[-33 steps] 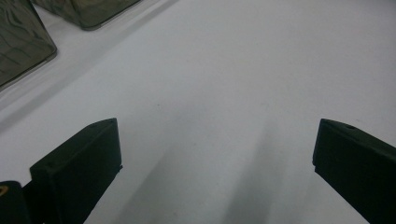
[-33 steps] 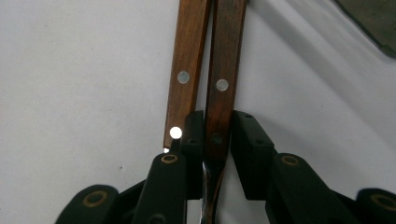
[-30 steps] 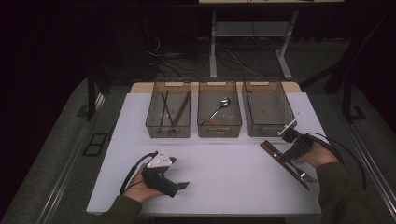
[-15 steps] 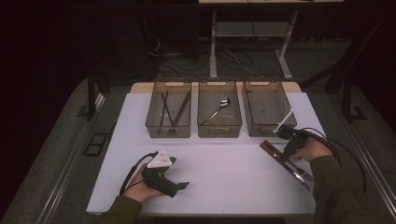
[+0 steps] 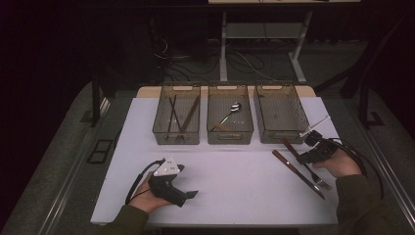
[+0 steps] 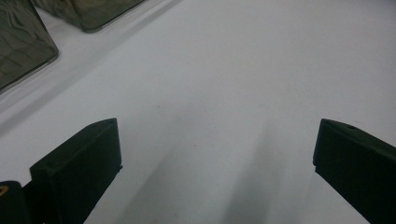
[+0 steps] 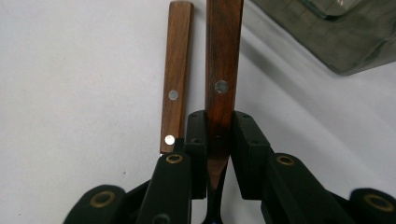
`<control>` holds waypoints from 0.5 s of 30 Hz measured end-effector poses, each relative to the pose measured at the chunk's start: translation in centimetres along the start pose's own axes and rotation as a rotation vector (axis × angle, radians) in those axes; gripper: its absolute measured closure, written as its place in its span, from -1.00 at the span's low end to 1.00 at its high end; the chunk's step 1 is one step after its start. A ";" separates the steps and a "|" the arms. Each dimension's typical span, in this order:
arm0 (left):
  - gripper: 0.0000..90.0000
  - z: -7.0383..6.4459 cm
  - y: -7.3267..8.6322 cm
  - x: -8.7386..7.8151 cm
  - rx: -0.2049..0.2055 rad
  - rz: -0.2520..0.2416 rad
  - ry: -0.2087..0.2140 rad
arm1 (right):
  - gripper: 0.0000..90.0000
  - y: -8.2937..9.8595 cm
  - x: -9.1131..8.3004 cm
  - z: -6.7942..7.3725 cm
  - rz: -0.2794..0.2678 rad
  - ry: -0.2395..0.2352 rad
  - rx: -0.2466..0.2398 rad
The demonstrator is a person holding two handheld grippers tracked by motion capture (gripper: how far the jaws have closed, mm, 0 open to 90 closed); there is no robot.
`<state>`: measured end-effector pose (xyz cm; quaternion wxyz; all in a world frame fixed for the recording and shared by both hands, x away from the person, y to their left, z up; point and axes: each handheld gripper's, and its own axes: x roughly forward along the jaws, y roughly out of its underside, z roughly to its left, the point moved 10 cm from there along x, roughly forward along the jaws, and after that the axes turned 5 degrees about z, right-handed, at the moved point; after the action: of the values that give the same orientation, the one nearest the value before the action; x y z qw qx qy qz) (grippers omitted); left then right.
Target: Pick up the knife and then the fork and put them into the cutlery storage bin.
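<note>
Right now the right gripper [image 7: 219, 140] is clamped on the wood handle of the fork [image 7: 223, 70], jaws pinching it near where the handle meets the metal neck. Fork lies on the white table [image 5: 235, 196] at the right side, tines toward the person, just in front of the right-hand bin [image 5: 281, 115]. A knife [image 7: 175, 84] w/ matching wood handle lies just beside it, near parallel; whether they touch, can't tell.

Left gripper [image 6: 215, 154] is wide open, nothing between jaws, resting over bare table at front left.

Risks, imo: grip sits at one end of the handle, so the fork may tip or swivel in the jaws on lift. Left jaw is close to the knife, so it could drag or nudge it. Fork end might also clip the bin wall if it's swung in low.
</note>
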<state>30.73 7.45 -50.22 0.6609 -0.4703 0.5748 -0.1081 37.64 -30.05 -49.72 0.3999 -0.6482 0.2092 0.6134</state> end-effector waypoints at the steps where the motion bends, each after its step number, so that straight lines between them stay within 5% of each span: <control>1: -1.00 0.0 0.0 0.0 0.000 0.001 -0.001 | 0.71 0.0 -0.2 0.0 -0.020 -0.007 -0.001; 15: -1.00 0.1 0.0 -0.3 0.009 -0.001 0.000 | 0.71 -0.5 -2.9 -0.6 -0.295 -0.068 0.023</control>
<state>30.79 7.69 -50.05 0.6631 -0.4676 0.5738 -0.1111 37.90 -30.83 -46.84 0.4999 -0.6461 0.1052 0.5671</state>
